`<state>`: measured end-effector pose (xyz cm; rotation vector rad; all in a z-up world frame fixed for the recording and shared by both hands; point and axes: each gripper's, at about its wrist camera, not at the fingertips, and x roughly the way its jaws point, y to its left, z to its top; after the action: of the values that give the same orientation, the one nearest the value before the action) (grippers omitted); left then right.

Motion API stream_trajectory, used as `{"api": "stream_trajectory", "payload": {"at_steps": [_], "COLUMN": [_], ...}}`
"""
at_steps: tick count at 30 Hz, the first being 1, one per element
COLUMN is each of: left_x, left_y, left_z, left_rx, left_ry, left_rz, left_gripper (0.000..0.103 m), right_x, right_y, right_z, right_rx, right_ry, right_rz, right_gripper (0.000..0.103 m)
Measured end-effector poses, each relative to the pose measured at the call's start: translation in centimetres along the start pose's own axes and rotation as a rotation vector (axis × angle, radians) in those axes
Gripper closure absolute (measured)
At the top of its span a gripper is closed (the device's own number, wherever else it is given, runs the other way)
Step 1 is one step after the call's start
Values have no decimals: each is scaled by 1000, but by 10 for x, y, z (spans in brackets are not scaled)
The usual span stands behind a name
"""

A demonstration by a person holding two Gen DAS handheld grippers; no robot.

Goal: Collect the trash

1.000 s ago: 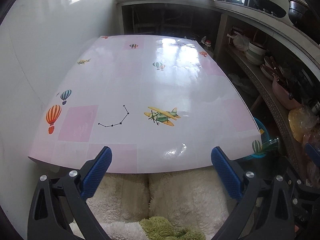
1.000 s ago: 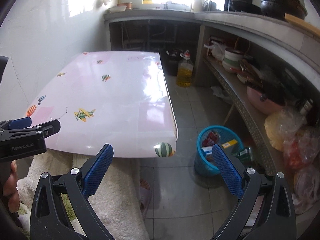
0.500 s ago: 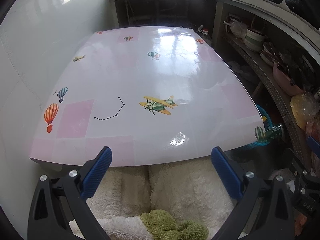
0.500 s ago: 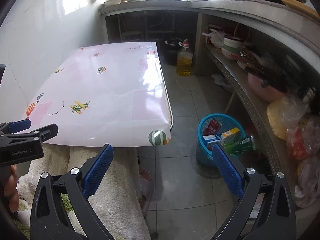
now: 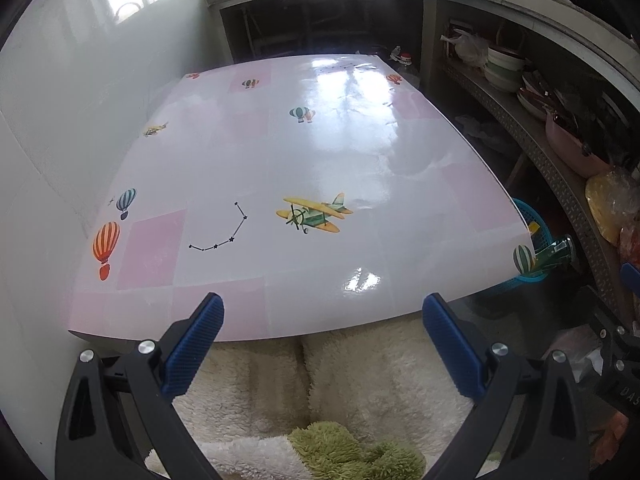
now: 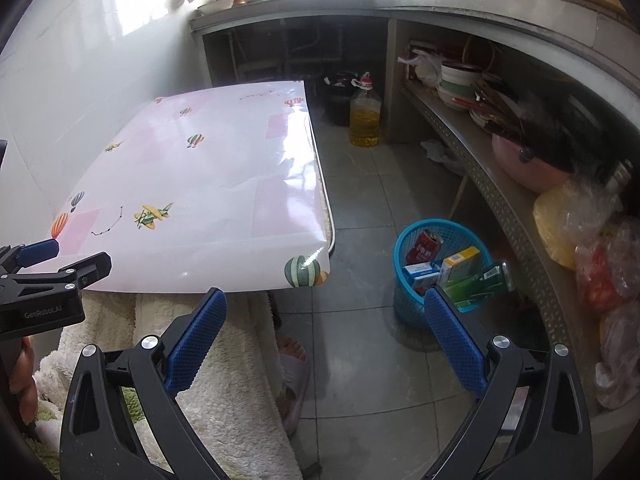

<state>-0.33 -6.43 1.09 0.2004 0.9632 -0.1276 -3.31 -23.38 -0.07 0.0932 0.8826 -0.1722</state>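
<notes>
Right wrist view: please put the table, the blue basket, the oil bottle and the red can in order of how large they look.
1. table
2. blue basket
3. oil bottle, though it stands farther away, so its true size against the basket is unsure
4. red can

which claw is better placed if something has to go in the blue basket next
Right, probably. The right claw is open and faces the blue basket on the floor beside the table. The left claw, also open, faces the tabletop, where the basket only peeks past the corner.
</notes>
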Motion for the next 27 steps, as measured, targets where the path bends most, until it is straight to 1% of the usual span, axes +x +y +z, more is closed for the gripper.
{"api": "stream_trajectory", "payload": {"at_steps": [7, 13, 19, 24, 27], "left_x": [-2, -5, -5, -5, -6], "left_y": [-3, 3, 21, 27, 27], "left_z": [2, 6, 5, 5, 5], "left_rx": [10, 57, 35, 24, 36], "left_ry": [-7, -42, -50, -44, -47], "left_rz": [16, 49, 73, 70, 66], "left_gripper": [6, 6, 6, 6, 6], "right_x": [-2, -3, -3, -6, -7], "right_y": [-10, -14, -16, -21, -23], "right_z": [-2, -2, -1, 0, -1], "right_rx": [16, 28, 21, 25, 27], "right_ry": [2, 2, 1, -4, -5], "right_rz": [-23, -26, -38, -46, -48], "right_gripper": [8, 8, 8, 8, 8]}}
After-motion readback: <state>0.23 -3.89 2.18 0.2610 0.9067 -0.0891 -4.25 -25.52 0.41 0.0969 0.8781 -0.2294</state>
